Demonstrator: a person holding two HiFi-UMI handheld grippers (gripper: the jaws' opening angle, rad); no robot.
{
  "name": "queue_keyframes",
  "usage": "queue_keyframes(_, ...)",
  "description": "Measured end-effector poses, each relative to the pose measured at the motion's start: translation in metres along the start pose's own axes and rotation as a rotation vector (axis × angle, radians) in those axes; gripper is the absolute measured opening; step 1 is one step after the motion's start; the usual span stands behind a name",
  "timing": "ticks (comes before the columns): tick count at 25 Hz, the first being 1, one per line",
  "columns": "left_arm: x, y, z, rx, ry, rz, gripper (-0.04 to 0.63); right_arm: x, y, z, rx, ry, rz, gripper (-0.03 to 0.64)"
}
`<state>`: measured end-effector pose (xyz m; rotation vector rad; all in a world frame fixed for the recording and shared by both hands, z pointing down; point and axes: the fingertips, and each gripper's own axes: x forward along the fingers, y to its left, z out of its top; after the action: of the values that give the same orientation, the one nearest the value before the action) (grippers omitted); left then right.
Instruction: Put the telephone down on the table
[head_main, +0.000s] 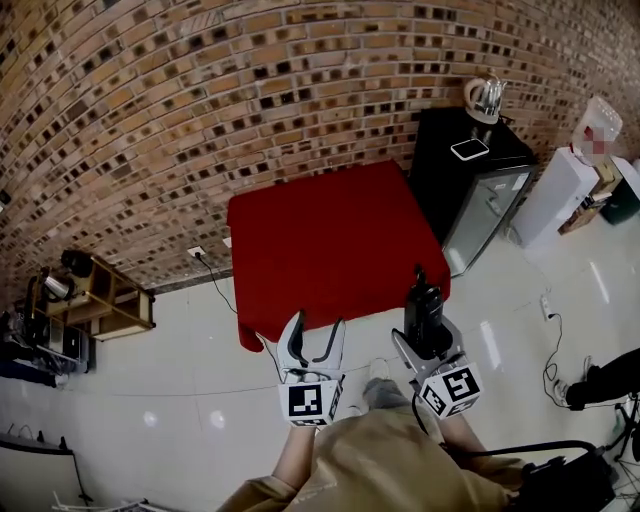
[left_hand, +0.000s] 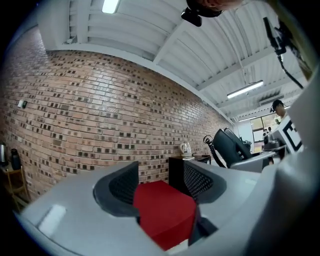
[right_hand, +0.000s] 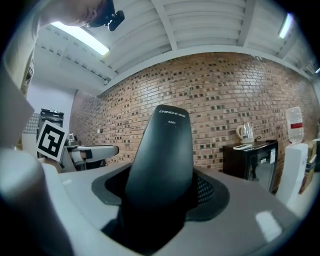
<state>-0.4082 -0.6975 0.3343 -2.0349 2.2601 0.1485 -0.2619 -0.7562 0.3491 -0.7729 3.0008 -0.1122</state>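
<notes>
Right gripper (head_main: 430, 338) clenched on the telephone (head_main: 424, 305) — it sticks out past the jaws and fills the centre of the right gripper view. In the head view it sits lower right of centre, overlapping the near right corner of the red desk (head_main: 330, 235), held and not resting on it. Left gripper (head_main: 314, 335) at lower centre — jaws released, nothing between them, desk seen through the gap.

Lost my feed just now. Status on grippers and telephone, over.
Right gripper shut on telephone, held upright. Left gripper open, empty. Telephone not yet on red table; tabletop bare.
</notes>
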Motion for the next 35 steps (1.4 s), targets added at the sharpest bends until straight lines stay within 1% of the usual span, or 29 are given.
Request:
queue_keyframes(4, 0.026, -0.007, -0.038, 0.024, 0.010, 0.029, 0.278, 0.022, -0.048, -0.052, 0.028, 0.037, 0.009, 0.307)
queue_keyframes(6, 0.049, -0.003, -0.050, 0.036, 0.022, 0.047, 0.278, 0.047, -0.074, -0.074, 0.030, 0.072, 0.023, 0.308)
queue_keyframes(8, 0.083, 0.007, -0.054, 0.033, 0.038, 0.062, 0.278, 0.082, -0.106, -0.099, 0.040, 0.141, 0.035, 0.308)
queue_keyframes(10, 0.114, 0.012, -0.056, 0.021, 0.045, 0.074, 0.278, 0.112, -0.145, -0.137, 0.072, 0.224, 0.037, 0.308)
queue_keyframes(13, 0.148, 0.011, -0.065, 0.022, 0.047, 0.111, 0.278, 0.137, -0.212, -0.216, 0.074, 0.357, 0.010, 0.308)
queue_keyframes(16, 0.178, 0.014, -0.079, 0.016, 0.064, 0.152, 0.278, 0.158, -0.283, -0.312, 0.085, 0.509, -0.022, 0.307)
queue_keyframes(19, 0.205, 0.017, -0.114, 0.012, 0.122, 0.177, 0.278, 0.174, -0.349, -0.410, 0.104, 0.685, -0.065, 0.307)
queue_keyframes(21, 0.215, 0.017, -0.142, 0.019, 0.160, 0.187, 0.278, 0.186, -0.379, -0.455, 0.105, 0.758, -0.066, 0.308)
queue_keyframes(23, 0.222, 0.020, -0.161, 0.022, 0.189, 0.200, 0.278, 0.203, -0.392, -0.477, 0.092, 0.791, -0.048, 0.311)
queue_keyframes(25, 0.230, 0.025, -0.175, 0.018, 0.213, 0.208, 0.278, 0.217, -0.395, -0.490, 0.131, 0.805, -0.045, 0.316)
queue_keyframes(27, 0.239, 0.028, -0.190, 0.013, 0.233, 0.208, 0.278, 0.222, -0.401, -0.508, 0.176, 0.834, -0.064, 0.321)
queue_keyframes(30, 0.250, 0.033, -0.202, 0.005, 0.242, 0.202, 0.278, 0.227, -0.409, -0.535, 0.174, 0.886, -0.093, 0.324)
queue_keyframes(32, 0.256, 0.040, -0.203, -0.004, 0.237, 0.195, 0.278, 0.235, -0.409, -0.534, 0.174, 0.873, -0.103, 0.325)
queue_keyframes(34, 0.263, 0.049, -0.204, -0.011, 0.238, 0.185, 0.278, 0.246, -0.404, -0.515, 0.164, 0.825, -0.091, 0.376)
queue_keyframes(35, 0.267, 0.053, -0.204, -0.012, 0.241, 0.179, 0.278, 0.251, -0.401, -0.498, 0.160, 0.787, -0.083, 0.413)
